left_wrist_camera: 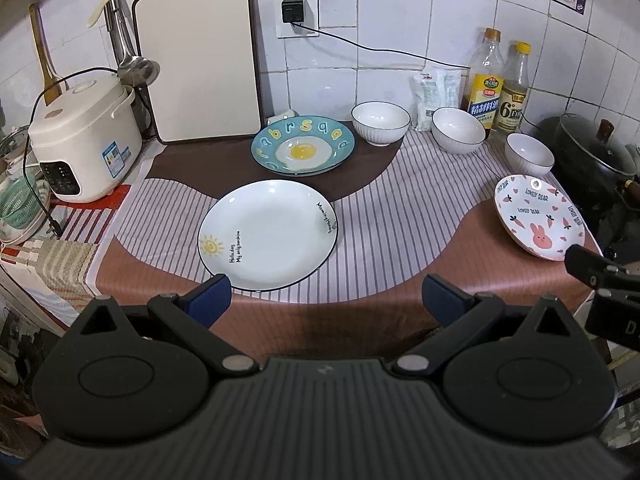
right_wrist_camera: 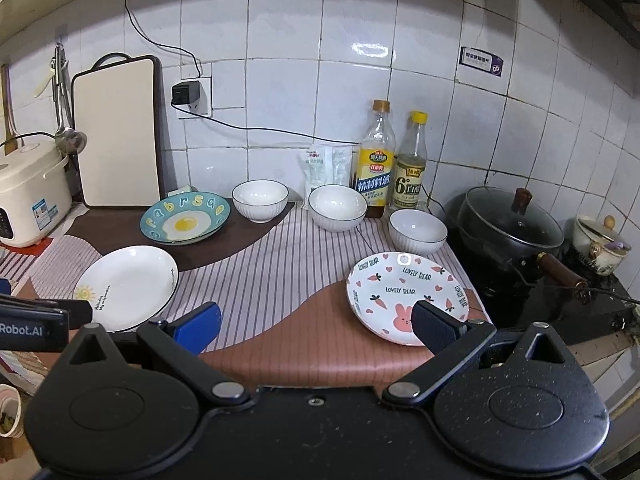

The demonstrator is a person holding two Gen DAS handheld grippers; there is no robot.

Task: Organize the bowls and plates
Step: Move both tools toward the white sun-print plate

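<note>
Hovering with fingers wide apart and empty, the left gripper [left_wrist_camera: 326, 298] has the sun plate [left_wrist_camera: 267, 235] just beyond its left fingertip, the egg plate [left_wrist_camera: 303, 145] farther ahead, and three bowls [left_wrist_camera: 380, 123] beyond to the right. The right gripper [right_wrist_camera: 316, 326], likewise spread and empty, has its right finger [right_wrist_camera: 434, 326] overlapping the rabbit plate [right_wrist_camera: 404, 296]; contact unclear.
</note>
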